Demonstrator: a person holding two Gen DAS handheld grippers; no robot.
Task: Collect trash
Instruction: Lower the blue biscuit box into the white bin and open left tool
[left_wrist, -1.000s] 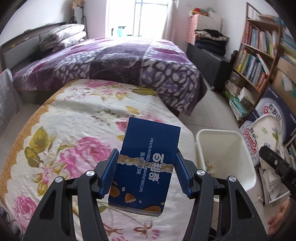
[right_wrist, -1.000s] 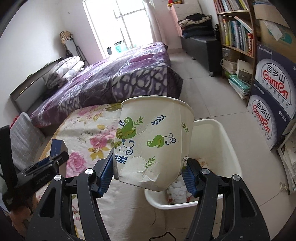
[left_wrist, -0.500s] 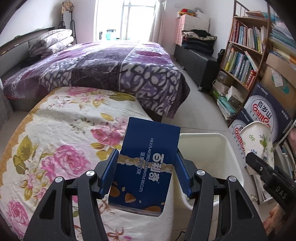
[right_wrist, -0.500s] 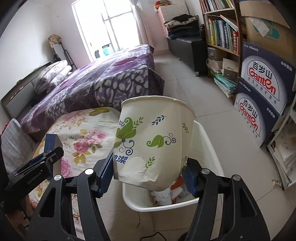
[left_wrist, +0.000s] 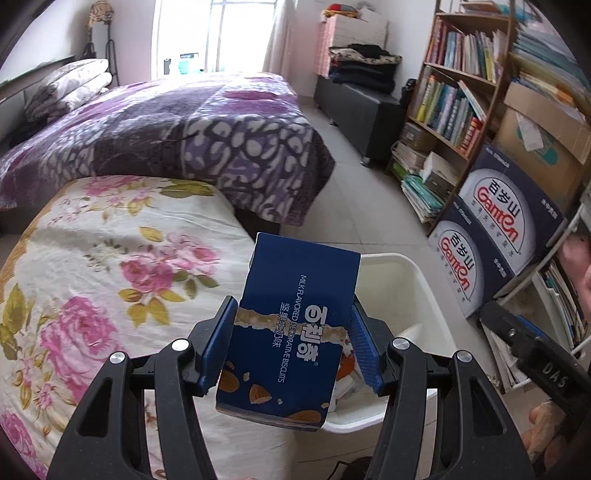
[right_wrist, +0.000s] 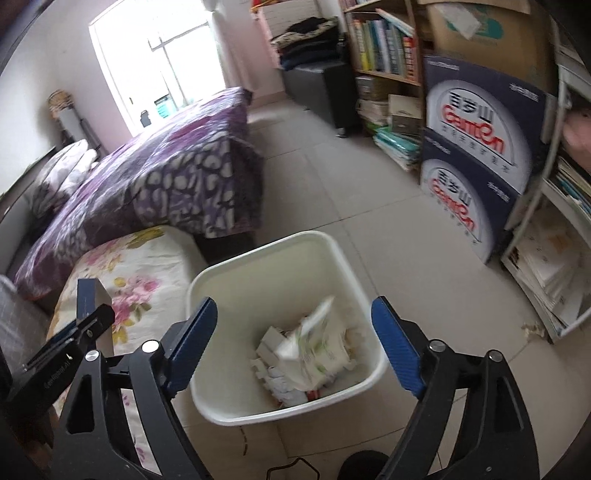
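Note:
My left gripper (left_wrist: 293, 343) is shut on a blue biscuit box (left_wrist: 291, 332), held upright at the edge of the floral bed beside the white trash bin (left_wrist: 421, 280). In the right wrist view my right gripper (right_wrist: 293, 347) hangs over the white trash bin (right_wrist: 229, 269), its jaws opening with nothing between them. The paper cup with green leaf print (right_wrist: 314, 350) lies blurred inside the bin among crumpled white trash. The left gripper with the blue box (right_wrist: 86, 295) shows at the left edge of that view.
A floral-covered bed (left_wrist: 92, 266) lies left of the bin, a purple-blanketed bed (left_wrist: 166, 136) behind it. Stacked blue cartons (right_wrist: 476, 155), a bookshelf (left_wrist: 461, 92) and paper piles (right_wrist: 554, 273) line the right side. Tiled floor (right_wrist: 314, 166) stretches beyond the bin.
My right gripper let go of the paper cup, which dropped into the bin. Both grippers shifted toward the bin; the left still grips the blue box.

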